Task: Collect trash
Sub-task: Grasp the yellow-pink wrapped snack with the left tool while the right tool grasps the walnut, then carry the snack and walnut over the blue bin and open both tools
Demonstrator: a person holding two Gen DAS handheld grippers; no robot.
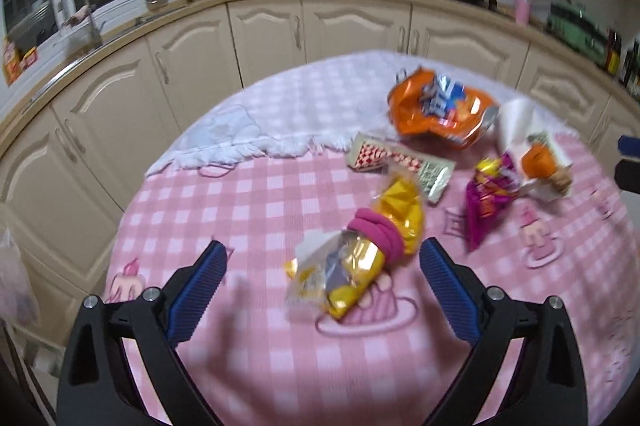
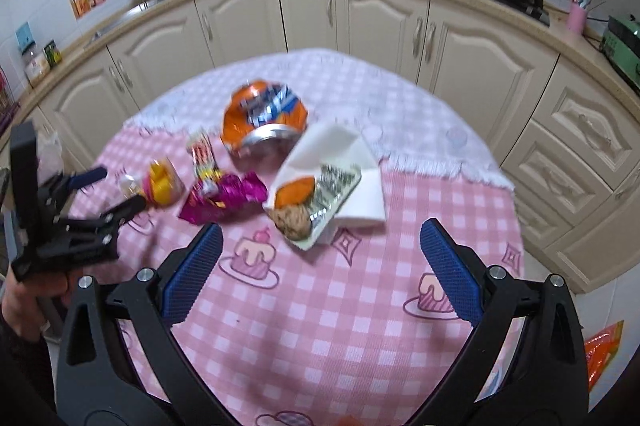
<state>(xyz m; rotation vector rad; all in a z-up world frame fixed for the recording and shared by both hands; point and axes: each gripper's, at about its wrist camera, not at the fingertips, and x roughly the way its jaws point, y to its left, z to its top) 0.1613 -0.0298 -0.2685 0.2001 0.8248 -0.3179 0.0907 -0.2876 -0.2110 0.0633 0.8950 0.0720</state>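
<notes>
The left gripper (image 1: pixel 323 262), black with blue ribbed pads, fills the bottom of the left wrist view with its jaws spread wide and nothing between the pads; it hangs over a round table under a pink-and-white checked cloth printed with cakes (image 1: pixel 256 346). Just ahead of it, at the centre of the frame, lies a crumpled yellow foil snack wrapper bound round the middle by a thick pink band (image 1: pixel 362 246). Toward the upper right of that frame are a red-and-white patterned flat packet (image 1: pixel 394 162), a crinkled magenta foil wrapper (image 1: pixel 486 200) and a large crushed orange bag with blue lettering (image 1: pixel 440 110), all resting on the cloth and near one another.

The right gripper (image 2: pixel 321 258) is likewise released, jaws apart and empty, low in the right wrist view. Above it, at mid-frame, a white paper napkin (image 2: pixel 348 162) holds an orange wrapper and a bitten brown cookie (image 2: pixel 290 219). At the left edge of that view a hand (image 2: pixel 24 302) grips the other tool. Cream cabinet doors (image 2: pixel 380 14) curve across the top
</notes>
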